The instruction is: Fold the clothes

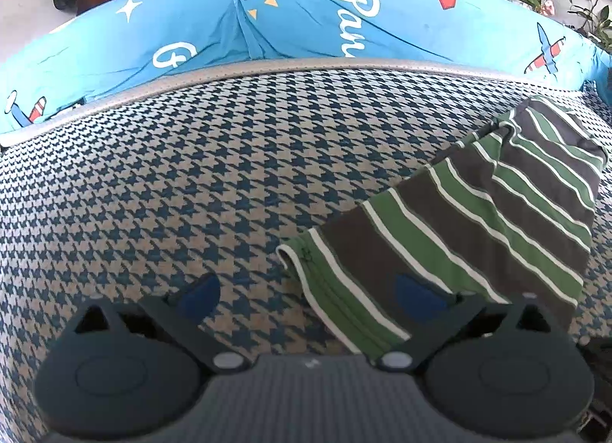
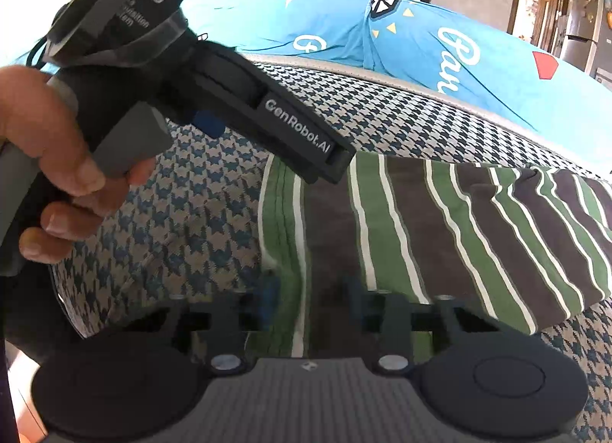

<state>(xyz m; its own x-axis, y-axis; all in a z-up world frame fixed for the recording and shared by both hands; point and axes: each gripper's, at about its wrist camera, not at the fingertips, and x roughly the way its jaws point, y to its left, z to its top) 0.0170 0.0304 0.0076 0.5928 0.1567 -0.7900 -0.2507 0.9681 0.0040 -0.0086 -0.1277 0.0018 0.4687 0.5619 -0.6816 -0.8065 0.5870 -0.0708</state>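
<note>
Right wrist view is showing the right gripper (image 2: 311,303) pinching the striped shirt's (image 2: 440,221) near hem, the left gripper (image 1: 310,295) gaping wide, folding seemingly barely starting.

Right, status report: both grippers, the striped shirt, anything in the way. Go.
Left gripper wide open over hem corner. Right gripper narrowed around the striped shirt hem, grip unconfirmed. Shirt flat on houndstooth cushion. Nothing in the way.
</note>
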